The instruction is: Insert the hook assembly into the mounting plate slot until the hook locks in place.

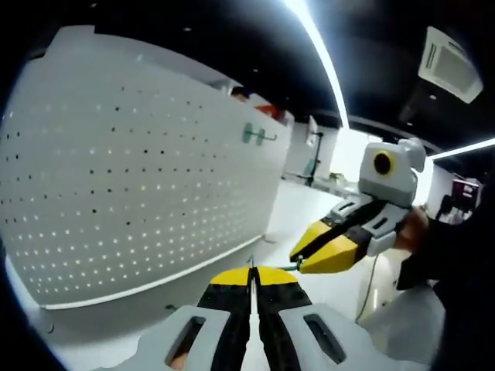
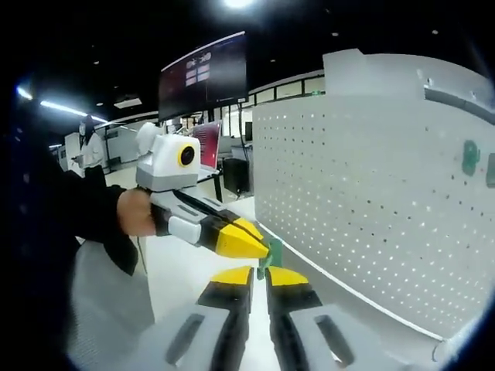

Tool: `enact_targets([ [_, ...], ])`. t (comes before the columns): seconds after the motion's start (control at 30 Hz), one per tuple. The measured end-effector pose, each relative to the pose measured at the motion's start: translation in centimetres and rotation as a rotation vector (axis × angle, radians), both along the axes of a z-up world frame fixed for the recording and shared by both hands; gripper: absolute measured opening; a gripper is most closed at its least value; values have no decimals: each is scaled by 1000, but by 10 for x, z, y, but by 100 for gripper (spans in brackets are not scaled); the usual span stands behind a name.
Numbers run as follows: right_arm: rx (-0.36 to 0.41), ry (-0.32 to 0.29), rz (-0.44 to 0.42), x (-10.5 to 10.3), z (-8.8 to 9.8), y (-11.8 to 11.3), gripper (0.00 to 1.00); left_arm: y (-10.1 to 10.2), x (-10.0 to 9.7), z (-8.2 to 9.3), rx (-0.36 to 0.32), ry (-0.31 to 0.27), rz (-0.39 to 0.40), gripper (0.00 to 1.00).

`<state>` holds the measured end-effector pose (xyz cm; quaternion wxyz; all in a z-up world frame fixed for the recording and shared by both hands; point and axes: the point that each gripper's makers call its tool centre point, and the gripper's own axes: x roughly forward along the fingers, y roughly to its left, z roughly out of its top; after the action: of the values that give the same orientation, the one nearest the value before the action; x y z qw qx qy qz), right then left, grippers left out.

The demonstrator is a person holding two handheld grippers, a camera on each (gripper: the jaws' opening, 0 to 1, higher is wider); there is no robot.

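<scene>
Both tongs meet over a small green part in front of a white perforated board. In the left gripper view, the left tongs (image 1: 251, 276) show yellow tips pressed together with only a hairline seam, clenched on something thin; a sliver of green hook assembly (image 1: 288, 267) peeks out just past the tips, toward the right tongs (image 1: 303, 258) coming in from the right with closed jaws. In the right gripper view the right tongs (image 2: 258, 276) stand slightly parted around the green hook assembly (image 2: 274, 251), whose flat green tab rises between and just beyond the tips, touching the tip of the left tongs (image 2: 259, 246). Which pair truly bears the part I cannot tell for certain; both look closed on it.

The mounting plate (image 1: 139, 170) is a large, smooth, matte white pegboard with regular rows of small round holes, standing upright on a white desk (image 1: 309, 209), just ahead of the tongs. Another green hook (image 1: 257, 135) already sits high on the board, farther along it.

Judging from this, the part is not yet in a hole. To do it well, one pair should hold firmly while the other steadies, the prongs lined square to a row of holes, then pushed straight in and seated down until it catches. A tilted entry would likely jam or slip the thin plastic.
</scene>
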<state>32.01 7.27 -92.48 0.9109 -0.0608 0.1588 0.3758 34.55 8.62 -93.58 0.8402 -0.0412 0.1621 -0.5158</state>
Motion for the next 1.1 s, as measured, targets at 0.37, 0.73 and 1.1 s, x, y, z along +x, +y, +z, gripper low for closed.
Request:
enact_targets([
  [0.37, -61, -53, -90, 12, 1, -5, 4, -14, 0, 10, -36, 28, 9, 1],
  [0.73, -73, -73, -120, 14, 0, -11, 2, -20, -5, 12, -58, 50, -11, 1],
  [1.1, -35, -70, -147, 14, 7, -16, 1, -24, -6, 18, -82, 42, -15, 2],
])
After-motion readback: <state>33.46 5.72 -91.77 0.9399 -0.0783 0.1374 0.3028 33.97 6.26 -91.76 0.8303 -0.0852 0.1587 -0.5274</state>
